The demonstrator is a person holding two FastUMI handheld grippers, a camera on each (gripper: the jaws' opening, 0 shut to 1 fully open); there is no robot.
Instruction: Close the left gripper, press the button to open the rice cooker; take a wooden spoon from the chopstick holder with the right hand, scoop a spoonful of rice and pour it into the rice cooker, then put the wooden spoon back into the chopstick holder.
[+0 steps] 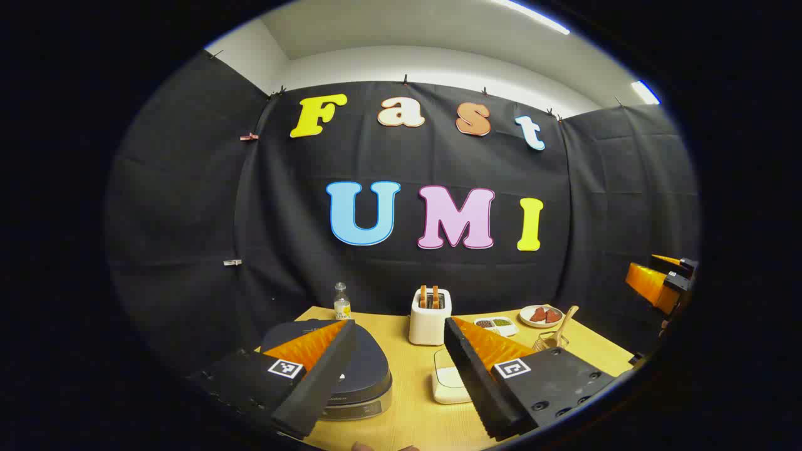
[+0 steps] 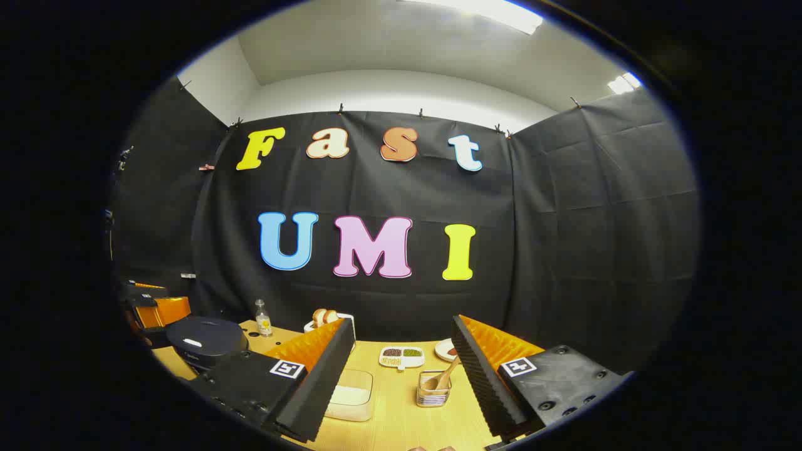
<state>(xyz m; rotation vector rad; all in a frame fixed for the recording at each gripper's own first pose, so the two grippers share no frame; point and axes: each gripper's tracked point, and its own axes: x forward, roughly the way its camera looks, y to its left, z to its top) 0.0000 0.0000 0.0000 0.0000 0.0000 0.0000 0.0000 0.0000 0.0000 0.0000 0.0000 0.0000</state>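
Observation:
The dark rice cooker (image 1: pixel 360 366) sits lid-down on the wooden table, just beyond my left gripper (image 1: pixel 400 351), which is open and empty above the near edge. In the right gripper view the rice cooker (image 2: pixel 207 338) is at the far left, with the left gripper (image 2: pixel 153 308) beside it. A wooden spoon (image 2: pixel 446 376) leans in the wire chopstick holder (image 2: pixel 433 389), straight ahead of my open, empty right gripper (image 2: pixel 401 356). A clear container of rice (image 2: pixel 349 394) lies left of the holder. The container (image 1: pixel 448 378) and the spoon (image 1: pixel 562 327) also appear in the left gripper view.
A white toaster (image 1: pixel 430 316) with bread stands mid-table. A small bottle (image 1: pixel 341 302) is at the back left. A divided dish of beans (image 1: pixel 496 324) and a plate with red pieces (image 1: pixel 541 316) lie at the back right. The right gripper (image 1: pixel 661 279) is at the far right.

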